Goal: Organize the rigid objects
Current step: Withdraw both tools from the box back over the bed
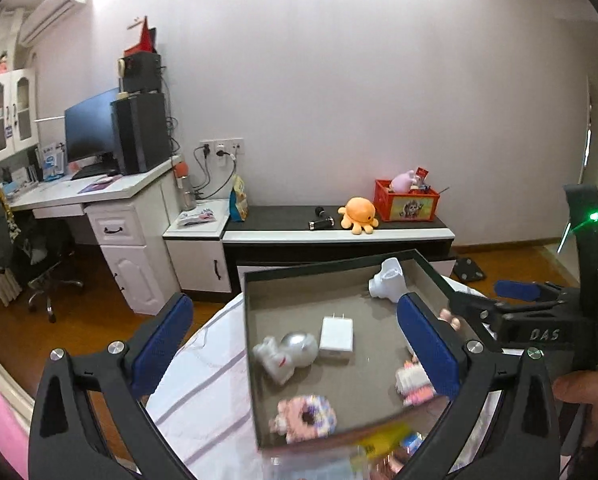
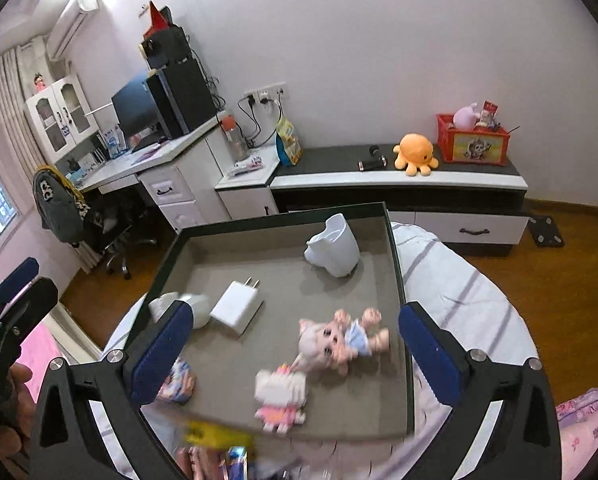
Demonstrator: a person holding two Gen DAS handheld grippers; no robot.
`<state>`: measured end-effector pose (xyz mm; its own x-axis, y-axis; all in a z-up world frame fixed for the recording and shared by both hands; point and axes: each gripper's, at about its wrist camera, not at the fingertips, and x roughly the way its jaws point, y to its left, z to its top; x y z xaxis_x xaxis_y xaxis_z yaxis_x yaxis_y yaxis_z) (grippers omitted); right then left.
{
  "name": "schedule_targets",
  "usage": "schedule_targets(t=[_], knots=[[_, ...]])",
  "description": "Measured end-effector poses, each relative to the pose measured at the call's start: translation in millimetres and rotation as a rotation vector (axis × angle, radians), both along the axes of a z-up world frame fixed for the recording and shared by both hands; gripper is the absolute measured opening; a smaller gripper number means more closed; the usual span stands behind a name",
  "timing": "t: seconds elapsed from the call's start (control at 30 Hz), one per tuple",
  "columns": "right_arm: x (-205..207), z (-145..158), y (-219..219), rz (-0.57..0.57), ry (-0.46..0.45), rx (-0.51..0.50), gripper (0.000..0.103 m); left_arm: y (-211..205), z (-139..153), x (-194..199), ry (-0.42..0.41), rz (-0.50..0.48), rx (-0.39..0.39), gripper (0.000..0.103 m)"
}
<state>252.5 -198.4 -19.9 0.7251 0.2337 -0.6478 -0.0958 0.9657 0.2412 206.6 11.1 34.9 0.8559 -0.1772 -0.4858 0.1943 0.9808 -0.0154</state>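
In the lower middle of both views, spread wide and pinching nothing: left gripper (image 1: 295,344) and right gripper (image 2: 295,352), poised over the shallow tray (image 2: 395,256), probably to pick the next piece. Inside the tray, gathered as sorted: white charger (image 2: 237,308), doll (image 2: 339,340), block figure (image 2: 281,396), white cup-like piece (image 2: 333,252), silver figurine (image 1: 287,354). Along the bottom edge, cut off and blurred, something yellow (image 2: 215,436), perhaps packaging.

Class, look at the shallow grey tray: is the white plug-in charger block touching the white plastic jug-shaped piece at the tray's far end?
Apart. The right wrist view shows bare grey tray floor between the charger block and the jug-shaped piece.
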Motion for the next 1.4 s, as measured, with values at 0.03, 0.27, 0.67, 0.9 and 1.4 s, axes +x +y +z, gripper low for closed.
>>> schedule_targets(t=[0.03,0.27,0.67,0.9,1.4], knots=[[-7,3,1,-0.005,-0.008,-0.002,0.103,3,1,-8,-0.003,0.011,0.002,0.103],[-77,18,6,-0.025,-0.068,0.002,0.103,24,-5,-64,0.008,0.086,0.003,0.103],[-180,-7,6,-0.09,-0.066,-0.042,0.103,36,-37,-144,0.073,0.158,-0.012,0.103],[-214,-30,19,-0.068,-0.021,-0.061,0.103,33,-55,-174,0.118,0.149,-0.021,0.103],[-215,-42,10,-0.074,0.016,-0.044,0.103,28,-65,-180,0.157,0.131,-0.013,0.103]])
